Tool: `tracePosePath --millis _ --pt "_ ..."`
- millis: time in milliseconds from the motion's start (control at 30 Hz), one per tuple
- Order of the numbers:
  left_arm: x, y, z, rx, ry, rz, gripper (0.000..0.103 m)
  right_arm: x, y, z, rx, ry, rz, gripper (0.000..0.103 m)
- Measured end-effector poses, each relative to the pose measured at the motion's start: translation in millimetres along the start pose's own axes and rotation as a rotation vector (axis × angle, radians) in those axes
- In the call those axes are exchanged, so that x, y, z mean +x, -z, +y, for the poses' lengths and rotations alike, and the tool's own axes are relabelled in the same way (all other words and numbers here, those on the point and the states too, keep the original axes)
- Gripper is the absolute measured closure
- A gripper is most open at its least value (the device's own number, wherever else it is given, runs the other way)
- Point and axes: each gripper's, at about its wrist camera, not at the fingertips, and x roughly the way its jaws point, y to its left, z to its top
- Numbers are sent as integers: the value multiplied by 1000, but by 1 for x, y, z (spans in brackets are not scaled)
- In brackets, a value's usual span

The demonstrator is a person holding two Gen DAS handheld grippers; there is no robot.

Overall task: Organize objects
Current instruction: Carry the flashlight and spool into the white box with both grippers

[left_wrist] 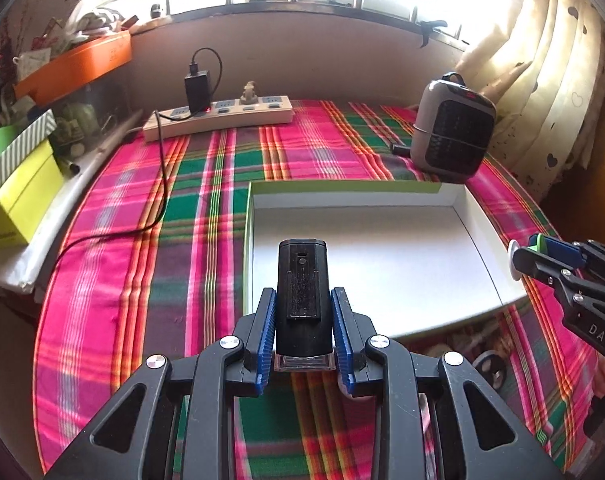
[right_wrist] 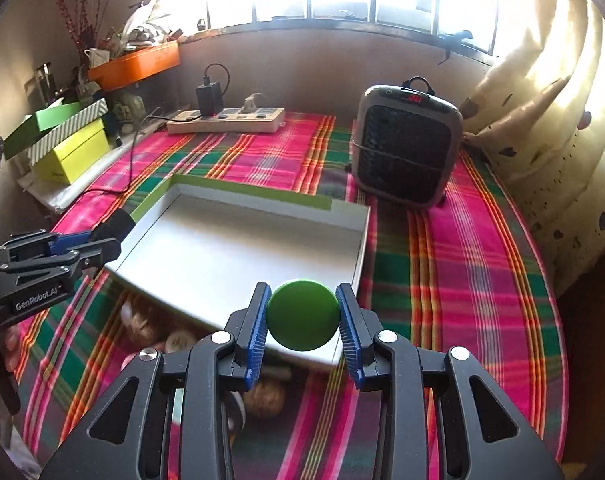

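My left gripper (left_wrist: 303,300) is shut on a black oblong device (left_wrist: 301,280) with a clear end, held upright over the near left corner of the white box lid (left_wrist: 382,240). In the right wrist view, my right gripper (right_wrist: 302,312) is shut on a round green disc (right_wrist: 303,314) above the lid's near edge (right_wrist: 230,248). The lid is shallow with green outer sides and has nothing in it. Each gripper shows at the edge of the other's view: the right gripper (left_wrist: 520,252) at the right, the left gripper (right_wrist: 102,240) at the left.
Several small objects (right_wrist: 262,398) lie on the plaid cloth (left_wrist: 162,260) in front of the lid, partly under my fingers. A grey heater (right_wrist: 406,144) stands at the back right, a power strip (left_wrist: 218,118) with charger and cable at the back, stacked boxes (left_wrist: 18,184) at the left.
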Motion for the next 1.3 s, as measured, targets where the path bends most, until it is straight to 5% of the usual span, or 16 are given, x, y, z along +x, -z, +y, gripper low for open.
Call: tracePosePath --millis 567,1300 --pt "59 -35 0 27 10 63 78 70 -42 -11 7 -5 87 68" --pt "80 -42 1 35 1 77 78 98 -49 -11 -4 0 125 68"
